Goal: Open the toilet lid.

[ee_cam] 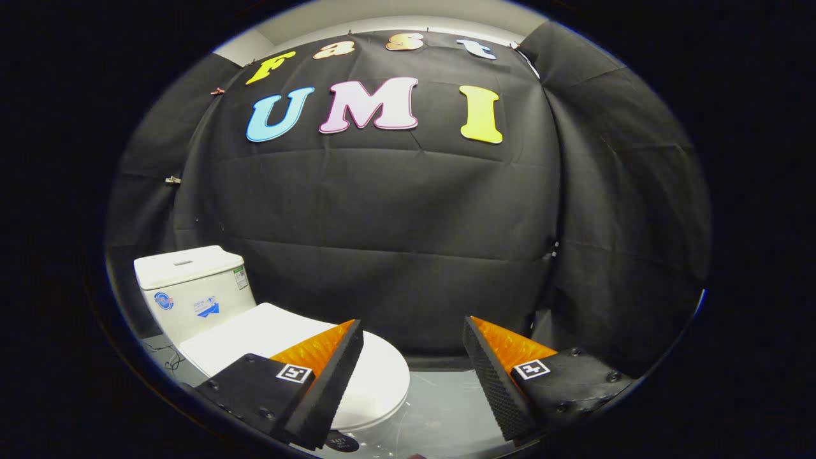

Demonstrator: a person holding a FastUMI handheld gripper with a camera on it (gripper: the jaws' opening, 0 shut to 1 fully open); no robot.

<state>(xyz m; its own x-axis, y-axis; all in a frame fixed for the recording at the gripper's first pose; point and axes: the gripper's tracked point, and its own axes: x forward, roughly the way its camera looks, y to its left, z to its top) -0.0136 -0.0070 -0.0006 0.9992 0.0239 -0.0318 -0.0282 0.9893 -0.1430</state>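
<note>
Gripper (413, 331) fingers were apart, holding nothing. Toilet lid (376, 376) was down on the bowl, partly behind the left finger, front rim between the fingers. Cistern (191, 287) stood behind it near the booth wall. Risk, as a judgement: the gripper sat off to the lid's side, so a finger could slip off the smooth rim or push the lid down rather than catching under it. Cistern stickers were too small to read.

Toilet (280, 344): on the floor (440, 408), left of the booth wall's middle
Tank (191, 287): behind the lid (274, 335); against the wall
Lid: down; partly behind the left finger
Claw (413, 331): fingers spread, nothing between them; floor ahead
</note>
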